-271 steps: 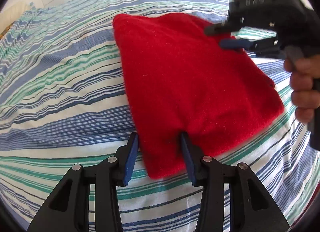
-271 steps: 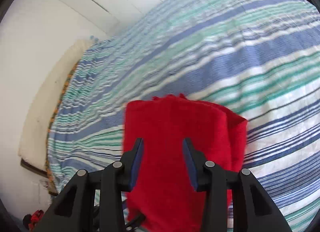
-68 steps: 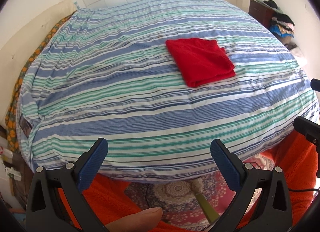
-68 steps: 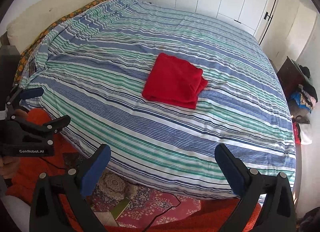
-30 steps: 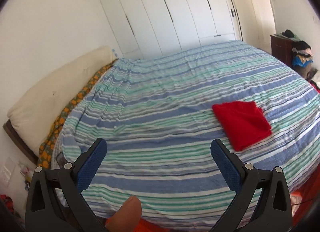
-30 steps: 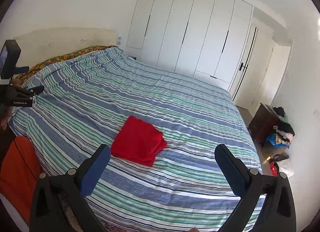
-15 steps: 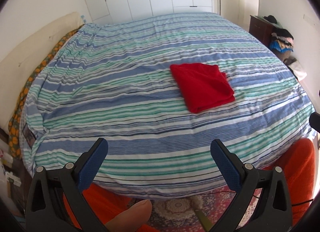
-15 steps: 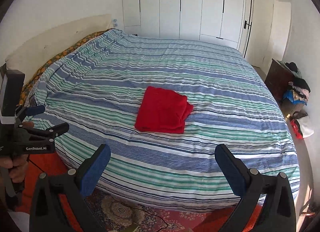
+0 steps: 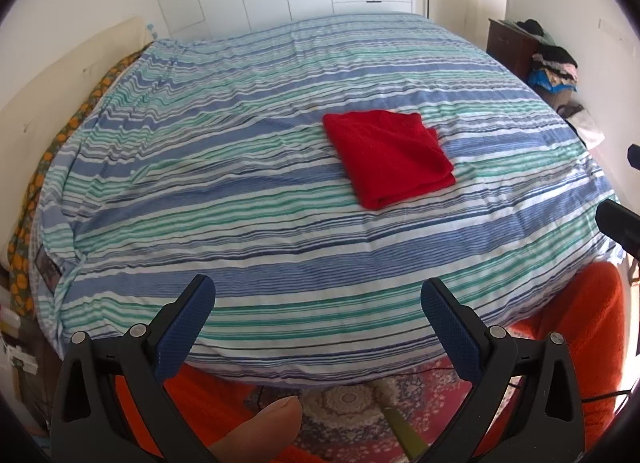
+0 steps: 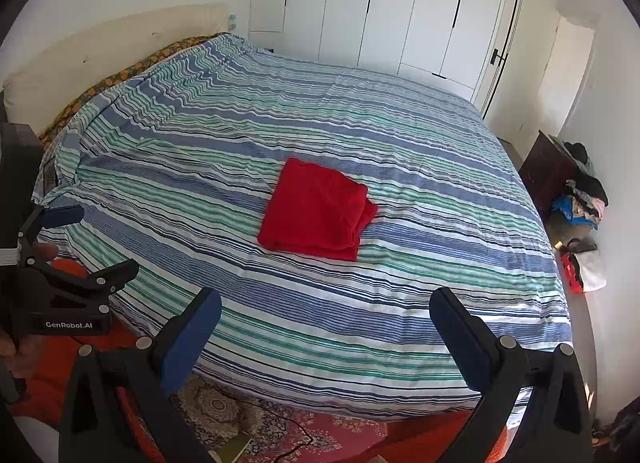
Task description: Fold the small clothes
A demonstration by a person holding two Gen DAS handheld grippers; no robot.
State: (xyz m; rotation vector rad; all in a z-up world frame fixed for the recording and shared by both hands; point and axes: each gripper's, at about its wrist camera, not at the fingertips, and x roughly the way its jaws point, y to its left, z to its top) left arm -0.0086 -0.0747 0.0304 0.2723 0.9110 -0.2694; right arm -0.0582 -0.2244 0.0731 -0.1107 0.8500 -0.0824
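Left tongs (image 9: 318, 327) gape wide, empty, held off the foot edge of the bed (image 9: 248, 223). A thumb tip (image 9: 260, 435) shows at the bottom of the left view. The red cloth (image 9: 388, 157) lies at about 1 o'clock from these tongs, well apart, flat on the bedspread. It looks already folded into a compact rectangle, layered edges showing at its right and near sides. Its long axis runs from about 11 to 5 o'clock in the left view.

Right tongs (image 10: 326, 335) are also spread wide and empty, likewise back from the bed edge. From them the red cloth (image 10: 316, 211) sits near 12 o'clock, well apart, long axis roughly 1 to 7 o'clock, stacked fold edges at its right side. In the right view the left tongs (image 10: 80, 239) appear at 9 o'clock, gripped by a hand (image 10: 20, 355).

Neither tongs is clearly nearer; the cloth is a bit more centred for the right one. Judgement: the fold seems finished, so any next move is a long forward reach over the bed edge.

The bed has a blue, green and white striped cover, slightly wrinkled, with nothing else on it. White wardrobe doors (image 10: 380, 11) stand behind it, a dark cabinet (image 10: 548, 171) with piled clothes at 3 o'clock, and a patterned rug (image 9: 348, 407) on the floor below.
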